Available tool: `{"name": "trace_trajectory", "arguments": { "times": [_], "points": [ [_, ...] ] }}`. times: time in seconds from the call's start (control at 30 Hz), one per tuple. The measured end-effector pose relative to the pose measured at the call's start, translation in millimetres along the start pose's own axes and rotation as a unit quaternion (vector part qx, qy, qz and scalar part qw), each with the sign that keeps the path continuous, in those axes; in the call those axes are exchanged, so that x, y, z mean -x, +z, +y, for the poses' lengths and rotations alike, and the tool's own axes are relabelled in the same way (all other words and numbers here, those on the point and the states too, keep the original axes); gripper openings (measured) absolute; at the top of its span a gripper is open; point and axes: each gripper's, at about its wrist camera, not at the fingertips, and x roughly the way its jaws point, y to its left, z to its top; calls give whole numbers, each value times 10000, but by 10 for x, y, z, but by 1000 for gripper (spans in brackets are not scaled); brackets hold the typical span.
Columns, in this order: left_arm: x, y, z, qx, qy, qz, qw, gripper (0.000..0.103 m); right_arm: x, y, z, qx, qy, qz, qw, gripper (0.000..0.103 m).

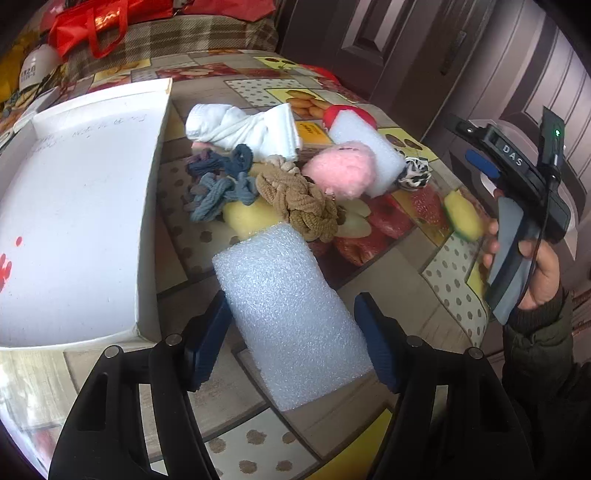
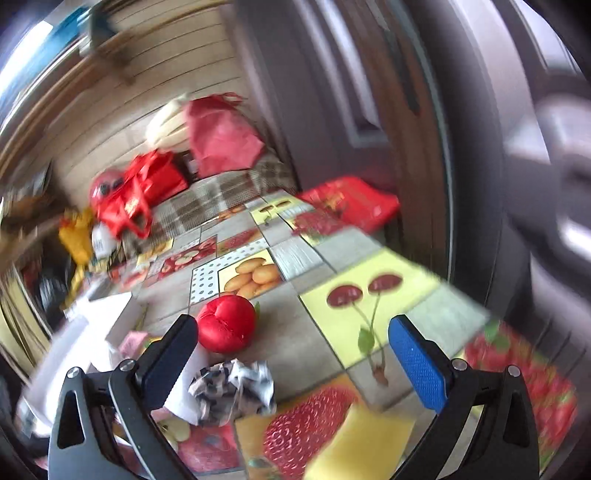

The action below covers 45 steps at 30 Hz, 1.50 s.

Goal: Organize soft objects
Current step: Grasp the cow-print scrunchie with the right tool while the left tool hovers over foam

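My left gripper [image 1: 295,332] is open, its blue pads on either side of a white foam roll [image 1: 288,314] lying on the table, with gaps on both sides. Behind it lies a pile: tan braided scrunchie [image 1: 299,203], blue-grey scrunchies [image 1: 221,181], white socks [image 1: 251,129], pink fluffy ball [image 1: 343,170], second foam block [image 1: 369,147], black-and-white scrunchie [image 1: 415,173], yellow sponge [image 1: 251,218]. A white box lid [image 1: 74,221] lies left. My right gripper [image 2: 295,365] is open and empty above the table, near a red cushion ball [image 2: 227,328], the black-and-white scrunchie [image 2: 232,391] and a yellow sponge [image 2: 362,443].
The table carries a fruit-patterned cloth [image 1: 388,266]. Red bags [image 1: 92,26] sit on a plaid surface at the back. A dark door [image 1: 406,55] stands to the right. The table's right edge [image 1: 480,314] is close to my right hand. The right wrist view is motion-blurred.
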Motion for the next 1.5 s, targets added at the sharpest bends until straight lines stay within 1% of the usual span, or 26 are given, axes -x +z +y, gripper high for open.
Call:
{"name": "trace_trajectory", "arguments": {
  "times": [0.1, 0.27, 0.33, 0.4, 0.5, 0.57, 0.6, 0.63, 0.67, 0.7, 0.73, 0.77, 0.8, 0.87, 0.97, 1.03, 1.13, 1.17, 1.23, 1.3, 1.37, 1.4, 1.43, 1.5],
  "points": [
    [21, -12, -69, -275, 128, -61, 9995, 69, -120, -23, 22, 131, 334, 556, 9978, 103],
    [-69, -13, -40, -329, 238, 114, 9991, 69, -293, -125, -44, 10, 741, 1388, 9876, 103],
    [-74, -13, -44, -305, 210, 124, 9992, 69, -298, -148, -25, 228, 843, 1490, 9850, 103],
    [-59, -9, -33, -229, 130, 123, 9996, 69, -303, -157, 60, 545, 849, 1540, 9829, 103],
    [-87, -4, -5, -79, 79, 218, 9997, 69, -420, -156, 230, 953, 878, 1683, 9772, 102],
    [-125, 10, 5, -73, 102, 235, 9996, 69, -488, -162, 323, 1136, 953, 1714, 9740, 99],
    [-127, 3, -10, -99, 114, 245, 9996, 69, -525, -179, 373, 1270, 940, 1787, 9711, 95],
    [-130, -3, -21, -146, 130, 245, 9995, 68, -559, -205, 397, 1389, 878, 1889, 9682, 75],
    [-134, -11, -40, -229, 161, 238, 9993, 68, -616, -254, 425, 1494, 880, 2064, 9630, 50],
    [-136, -21, -56, -315, 187, 224, 9991, 65, -639, -277, 430, 1465, 1009, 2127, 9608, 45],
    [-135, -30, -73, -379, 188, 204, 9989, 64, -625, -281, 426, 1445, 1059, 2113, 9608, 44],
    [-125, -40, -83, -410, 144, 160, 9989, 63, -597, -269, 426, 1467, 1089, 2076, 9610, 37],
    [-115, -52, -86, -413, 79, 120, 9990, 62, -565, -261, 423, 1492, 1105, 2024, 9615, 33],
    [-67, -65, -99, -473, 96, -36, 9988, 61, -478, -225, 375, 1410, 1033, 1793, 9681, 29],
    [121, -90, -147, -647, 229, -458, 9966, 60, -318, -141, 299, 1149, 1016, 1288, 9797, 28],
    [258, -112, -170, -740, 343, -779, 9936, 60, -114, -83, 268, 980, 1131, 746, 9859, 28],
    [388, -142, -152, -774, 485, -1170, 9889, 60, 114, -83, 310, 759, 1341, -3, 9881, 28],
    [428, -150, -139, -790, 556, -1346, 9862, 60, 161, -103, 343, 731, 1365, -189, 9878, 29],
    [519, -148, -97, -852, 825, -1720, 9779, 60, 201, -155, 441, 755, 1350, -499, 9867, 29],
    [616, -132, -42, -845, 933, -2056, 9705, 59, 194, -199, 530, 794, 1311, -629, 9862, 29],
    [667, -123, 8, -810, 1039, -2239, 9657, 59, 150, -197, 615, 817, 1309, -618, 9861, 29],
    [679, -118, 38, -781, 1096, -2277, 9644, 57, 154, -185, 626, 782, 1326, -666, 9858, 29],
    [680, -131, 57, -733, 1083, -2288, 9647, 53, 149, -177, 641, 771, 1311, -669, 9861, 29],
    [701, -136, 116, -623, 1013, -2340, 9649, 51, 138, -181, 650, 773, 1294, -620, 9866, 29]
  ]
}}
